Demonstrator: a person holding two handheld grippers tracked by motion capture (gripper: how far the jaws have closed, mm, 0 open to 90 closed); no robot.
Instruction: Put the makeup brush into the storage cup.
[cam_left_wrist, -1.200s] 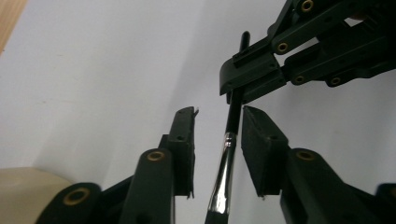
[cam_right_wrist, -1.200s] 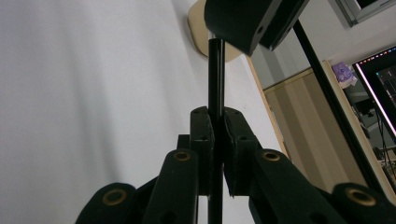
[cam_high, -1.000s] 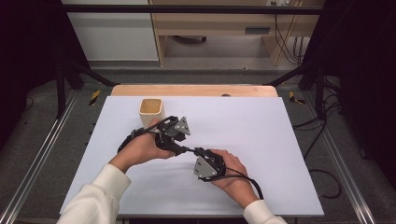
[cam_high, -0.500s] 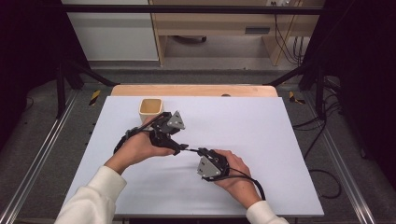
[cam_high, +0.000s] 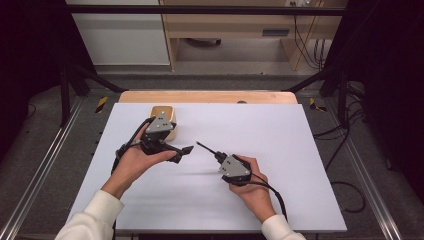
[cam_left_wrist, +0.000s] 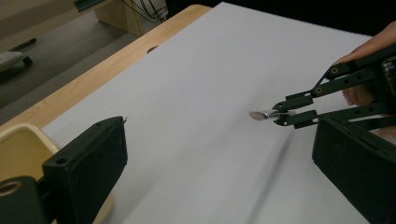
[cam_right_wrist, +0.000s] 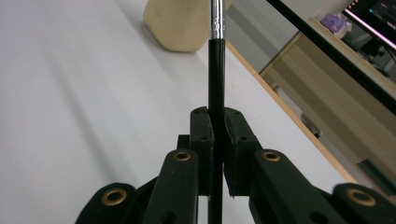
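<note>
A: Listing item one: the right hand-held gripper (cam_high: 218, 156), jaws pressed together on a thin black tool (cam_high: 206, 148). Where does it sit?

B: Near the middle of the white worktop (cam_high: 300, 150), slightly toward the person's edge. The tool's shaft runs from the jaws up and to the left in the high view. In the right gripper view the shaft (cam_right_wrist: 215, 93) stands straight between the pads and turns to bright metal farther out; the left gripper view shows a small silvery tip (cam_left_wrist: 258, 115) at that gripper's (cam_left_wrist: 285, 113) jaw ends, blurred, so its shape cannot be told.

A: Item two: the left hand-held gripper (cam_high: 182, 152).

B: Jaws apart, having just been opening, with nothing between them. In its own view the two black jaws stand at either side of the frame with bare white surface between. It lies left of the tool's tip, a clear gap separating the two.

A: Item three: the wooden cup (cam_high: 164, 120).

B: Close to the far edge, just behind the left hand-held gripper's grey plate; its pale rim (cam_left_wrist: 28, 133) shows beside the left jaw.

A: Edges and open room?

B: A strip of bare wood (cam_high: 210, 97) borders the far side. The whole right half of the worktop is open, as is the near-left corner around the person's sleeve (cam_high: 95, 220).
</note>
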